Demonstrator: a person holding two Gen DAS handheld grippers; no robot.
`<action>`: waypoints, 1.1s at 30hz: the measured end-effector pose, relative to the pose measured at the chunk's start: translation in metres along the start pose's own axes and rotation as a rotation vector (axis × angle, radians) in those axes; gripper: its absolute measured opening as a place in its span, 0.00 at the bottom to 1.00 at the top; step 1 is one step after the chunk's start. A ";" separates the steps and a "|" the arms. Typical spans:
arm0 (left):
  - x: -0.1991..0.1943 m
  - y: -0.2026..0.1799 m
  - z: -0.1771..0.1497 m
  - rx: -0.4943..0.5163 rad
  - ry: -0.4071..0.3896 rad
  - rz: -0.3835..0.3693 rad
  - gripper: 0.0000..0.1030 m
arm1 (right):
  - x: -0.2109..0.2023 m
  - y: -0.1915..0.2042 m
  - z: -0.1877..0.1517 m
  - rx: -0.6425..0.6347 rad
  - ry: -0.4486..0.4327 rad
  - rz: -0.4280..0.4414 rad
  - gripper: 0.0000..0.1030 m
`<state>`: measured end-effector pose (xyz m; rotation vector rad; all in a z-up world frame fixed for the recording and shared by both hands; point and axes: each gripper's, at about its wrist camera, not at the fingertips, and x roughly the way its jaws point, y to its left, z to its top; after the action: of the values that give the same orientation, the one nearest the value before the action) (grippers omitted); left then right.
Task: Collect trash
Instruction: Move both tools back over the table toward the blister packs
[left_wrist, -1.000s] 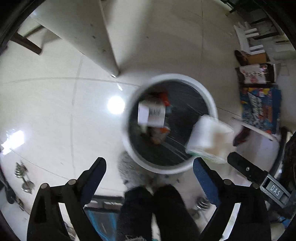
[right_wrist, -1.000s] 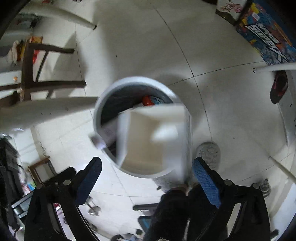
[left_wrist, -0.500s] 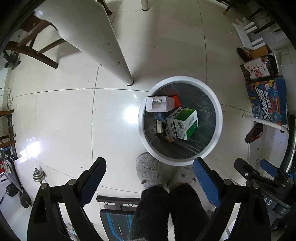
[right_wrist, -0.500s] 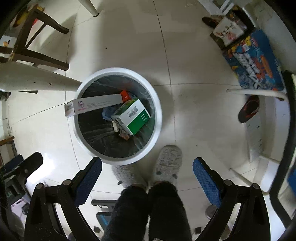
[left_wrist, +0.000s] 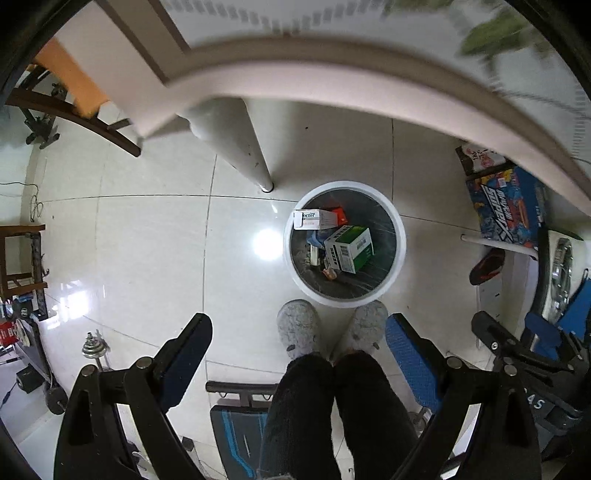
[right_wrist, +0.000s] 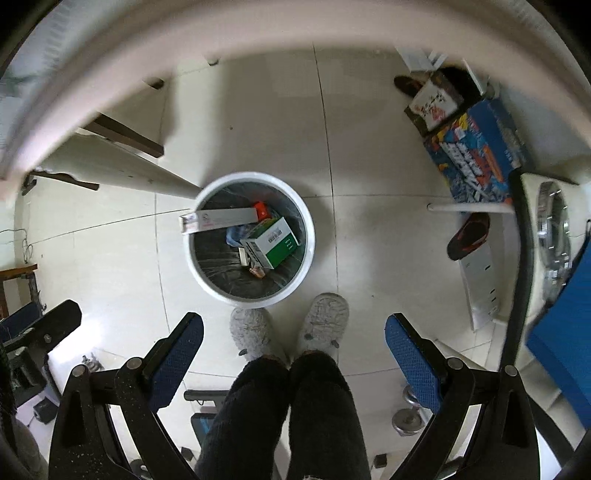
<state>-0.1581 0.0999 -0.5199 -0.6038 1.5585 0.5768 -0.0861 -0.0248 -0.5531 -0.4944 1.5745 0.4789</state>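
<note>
A round white trash bin (left_wrist: 400, 240) (right_wrist: 310, 236) with a dark liner stands on the floor far below both grippers. Inside lie a green-and-white box (left_wrist: 349, 249) (right_wrist: 271, 242), a long white carton (left_wrist: 314, 219) (right_wrist: 218, 219) leaning on the rim, and a small red box (left_wrist: 340, 215) (right_wrist: 261, 209). My left gripper (left_wrist: 299, 332) is open and holds nothing. My right gripper (right_wrist: 293, 330) is also open and holds nothing. Both hang high above the bin, near table height.
A person's dark trouser legs and grey slippers (left_wrist: 299, 328) (right_wrist: 325, 321) stand just before the bin. A white table edge (left_wrist: 332, 74) (right_wrist: 110, 74) curves across the top, its leg (left_wrist: 236, 147) beside the bin. Colourful boxes (left_wrist: 506, 206) (right_wrist: 476, 151), a dark shoe (right_wrist: 467, 236) and dumbbells (left_wrist: 94, 349) lie around.
The green-and-white box dropped from the right gripper into the bin. Both open grippers have since risen well away from the bin, bringing the table edge into view.
</note>
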 end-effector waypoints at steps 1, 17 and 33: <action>-0.009 -0.001 -0.003 0.002 -0.002 -0.006 0.93 | -0.012 0.001 -0.002 -0.004 -0.004 0.004 0.97; -0.185 0.006 -0.020 0.051 -0.132 -0.032 0.93 | -0.218 0.012 -0.031 0.000 -0.096 0.079 0.97; -0.259 -0.085 0.134 0.107 -0.350 0.036 0.93 | -0.323 -0.117 0.128 0.286 -0.247 0.142 0.97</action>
<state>0.0126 0.1386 -0.2719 -0.3713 1.2625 0.5878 0.1027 -0.0377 -0.2391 -0.1004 1.4150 0.3971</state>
